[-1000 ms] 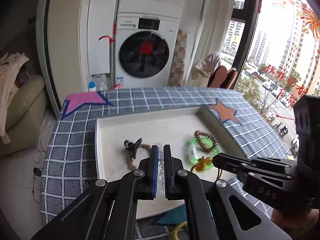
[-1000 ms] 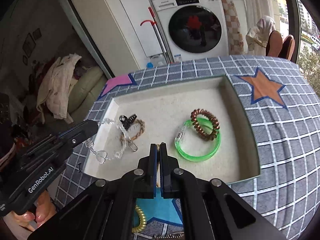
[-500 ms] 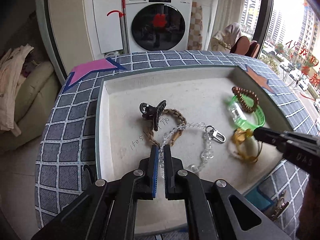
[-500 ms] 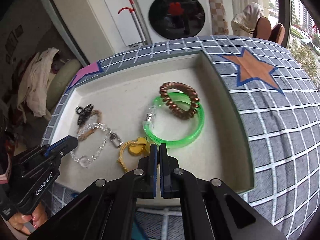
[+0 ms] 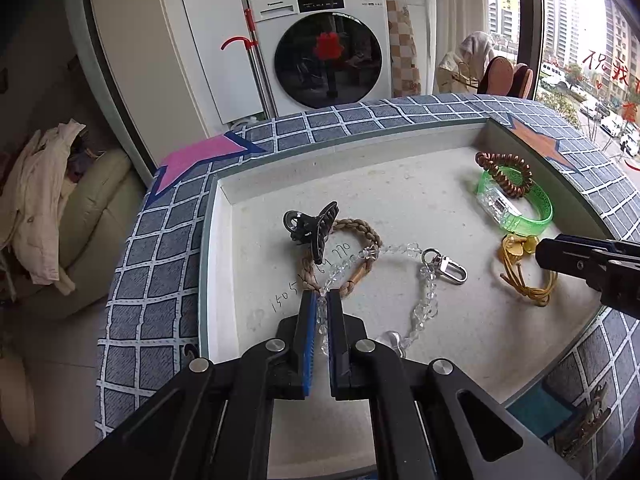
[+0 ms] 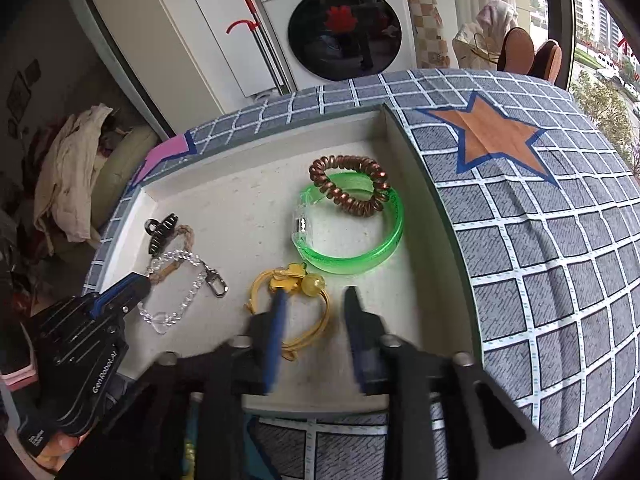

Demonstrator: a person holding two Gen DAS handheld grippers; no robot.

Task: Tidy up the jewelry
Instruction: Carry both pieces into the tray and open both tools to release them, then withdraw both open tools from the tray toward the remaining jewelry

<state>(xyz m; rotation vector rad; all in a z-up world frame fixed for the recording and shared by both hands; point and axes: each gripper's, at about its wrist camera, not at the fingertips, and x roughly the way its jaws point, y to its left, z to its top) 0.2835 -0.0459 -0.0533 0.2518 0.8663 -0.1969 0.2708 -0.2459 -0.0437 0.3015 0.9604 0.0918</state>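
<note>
A white tray [image 5: 224, 184] holds the jewelry. My left gripper [image 5: 322, 297] is shut on a clear bead chain [image 5: 424, 300] with a silver clasp [image 5: 450, 268]; the chain lies on the tray floor over a braided brown bracelet [image 5: 360, 228] beside a black hair claw [image 5: 310, 230]. The chain also shows in the right wrist view [image 6: 180, 300]. My right gripper [image 6: 314, 296] is open over a yellow cord bracelet [image 6: 296, 280], which lies loose on the tray. A green bangle [image 6: 352, 232] and a copper coil hair tie [image 6: 348, 188] lie behind it.
The tray sits on a grey checked cloth [image 6: 540, 240] with an orange star [image 6: 492, 136] and a pink star [image 5: 196, 156]. A washing machine [image 5: 328, 44] stands behind. A sofa with clothes [image 5: 48, 200] is at left. Some items lie on the cloth below the tray's front edge [image 5: 580, 428].
My right gripper has opened and let go of the yellow cord bracelet onto the tray. My left gripper, still shut on the bead chain, has lowered it onto the tray floor.
</note>
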